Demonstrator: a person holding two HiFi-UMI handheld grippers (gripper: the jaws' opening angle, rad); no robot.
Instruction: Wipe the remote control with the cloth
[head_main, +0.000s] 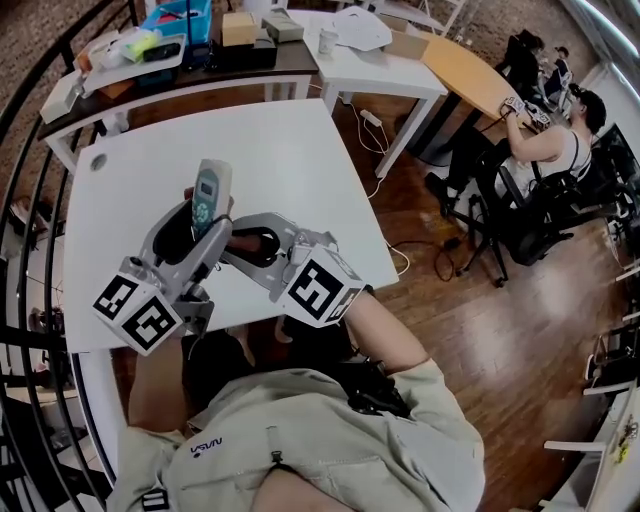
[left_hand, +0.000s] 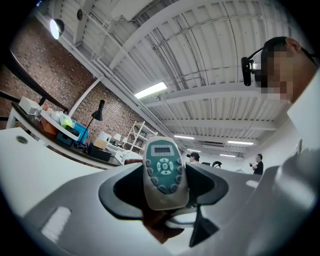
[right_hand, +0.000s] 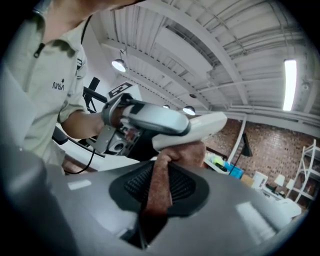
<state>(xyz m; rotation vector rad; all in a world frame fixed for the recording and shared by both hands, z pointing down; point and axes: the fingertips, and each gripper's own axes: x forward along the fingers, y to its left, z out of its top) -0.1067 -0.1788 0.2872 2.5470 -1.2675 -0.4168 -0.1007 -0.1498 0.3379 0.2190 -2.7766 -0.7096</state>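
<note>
Room: brick walls, a ribbed white ceiling and a wooden floor (head_main: 470, 300), with a white surface (head_main: 290, 150) in front of the person.
Left hand-held gripper (left_hand: 165, 187): clenched on the remote control (left_hand: 163, 172), which stands upright between its jaws above the near edge of the surface.
Right hand-held gripper (right_hand: 160, 187): clamped on a strip of reddish-brown cloth (right_hand: 186, 152), whose bunched end lies against the remote control's pale back.
Head view alone: both hand-held grippers meet at the remote control, and a seated person (head_main: 545, 150) is well apart at the right.
Left gripper view alone: the button face and small screen, with a fold of cloth just below them.
Right gripper view alone: the cloth's contact with the back.
</note>
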